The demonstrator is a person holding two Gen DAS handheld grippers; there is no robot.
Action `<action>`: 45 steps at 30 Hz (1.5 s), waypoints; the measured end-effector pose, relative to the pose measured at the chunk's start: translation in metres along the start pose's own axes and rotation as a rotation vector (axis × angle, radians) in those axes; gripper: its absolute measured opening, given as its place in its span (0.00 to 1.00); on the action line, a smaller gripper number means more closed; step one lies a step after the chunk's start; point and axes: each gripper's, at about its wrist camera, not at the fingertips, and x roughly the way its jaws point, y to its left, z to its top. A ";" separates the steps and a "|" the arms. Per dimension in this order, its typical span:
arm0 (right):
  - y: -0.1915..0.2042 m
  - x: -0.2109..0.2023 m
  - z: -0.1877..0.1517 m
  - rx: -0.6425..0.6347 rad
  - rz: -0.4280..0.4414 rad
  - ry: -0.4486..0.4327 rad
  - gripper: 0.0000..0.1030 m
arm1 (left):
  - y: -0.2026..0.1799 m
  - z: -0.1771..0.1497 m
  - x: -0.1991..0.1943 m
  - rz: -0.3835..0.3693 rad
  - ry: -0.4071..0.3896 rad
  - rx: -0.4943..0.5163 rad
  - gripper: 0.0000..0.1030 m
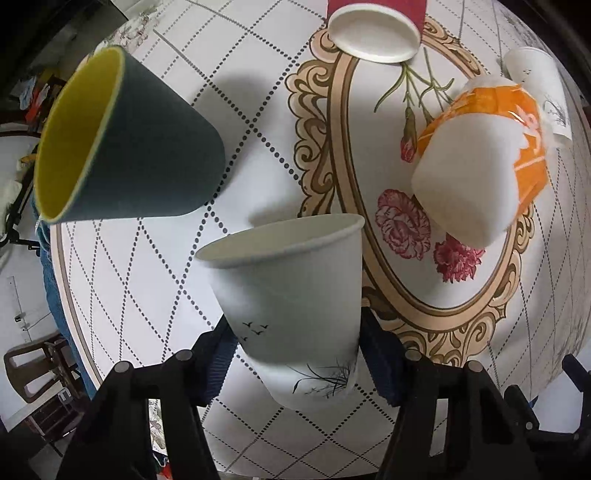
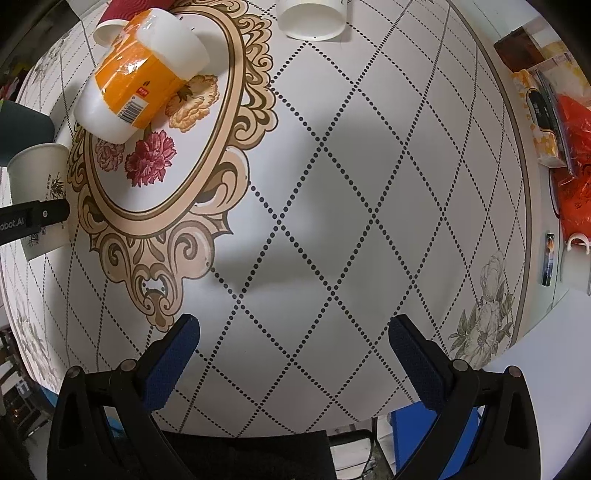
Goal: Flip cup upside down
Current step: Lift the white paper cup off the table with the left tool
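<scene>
A white paper cup [image 1: 295,291] with small bird and grass prints stands mouth up between my left gripper's [image 1: 295,350] two fingers, which are shut on its lower body. It also shows at the left edge of the right wrist view [image 2: 38,166], with a left finger across it. My right gripper [image 2: 293,332] is open and empty above the bare tablecloth [image 2: 351,221].
A dark cup with a yellow inside [image 1: 125,144] stands to the left. A white jar with an orange label [image 1: 480,158] lies on its side on the floral oval. A red cup [image 1: 373,29] and another white cup [image 1: 539,85] are farther back. Clutter sits past the right table edge [image 2: 554,122].
</scene>
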 end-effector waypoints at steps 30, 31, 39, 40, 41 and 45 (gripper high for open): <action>-0.015 -0.009 -0.100 -0.075 0.020 -0.015 1.00 | -0.025 -0.118 0.046 -0.155 0.061 -0.096 0.59; -0.016 -0.010 -0.104 -0.075 0.019 -0.015 1.00 | -0.028 -0.119 0.051 -0.153 0.064 -0.096 0.59; -0.022 -0.014 -0.119 -0.072 0.013 -0.012 1.00 | -0.026 -0.112 0.084 -0.154 0.090 -0.100 0.60; -0.022 -0.015 -0.119 -0.071 0.013 -0.012 1.00 | -0.019 -0.099 0.095 -0.158 0.097 -0.101 0.60; -0.023 -0.015 -0.121 -0.071 0.013 -0.011 1.00 | -0.019 -0.097 0.100 -0.163 0.103 -0.105 0.60; -0.027 -0.013 -0.124 -0.072 0.014 -0.011 1.00 | -0.007 -0.097 0.110 -0.162 0.114 -0.114 0.64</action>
